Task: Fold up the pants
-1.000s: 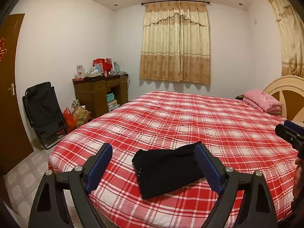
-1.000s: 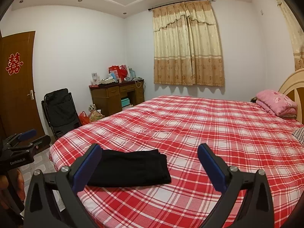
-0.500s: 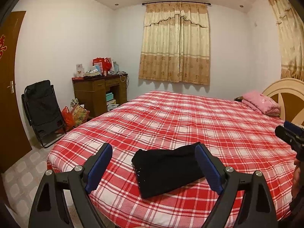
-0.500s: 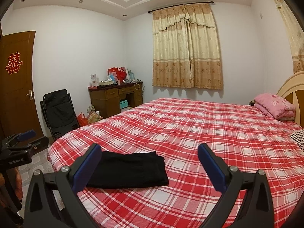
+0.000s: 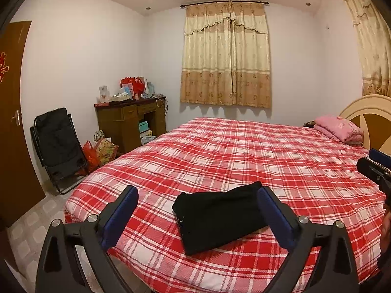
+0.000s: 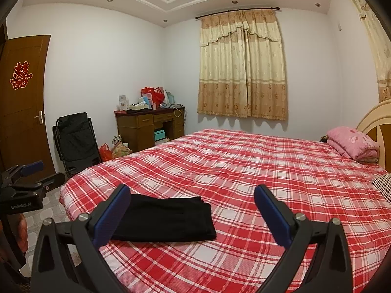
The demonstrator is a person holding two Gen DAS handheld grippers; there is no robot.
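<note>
Black pants [image 5: 220,216] folded into a flat compact rectangle on the plaid bed [image 5: 281,161], lying beyond both wide-spread, empty grippers' fingers [image 5: 122,213]

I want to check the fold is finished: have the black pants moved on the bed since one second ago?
No. The black pants lie folded at the same spot on the same plaid squares of the bed near its foot edge; neither tool touches them.
</note>
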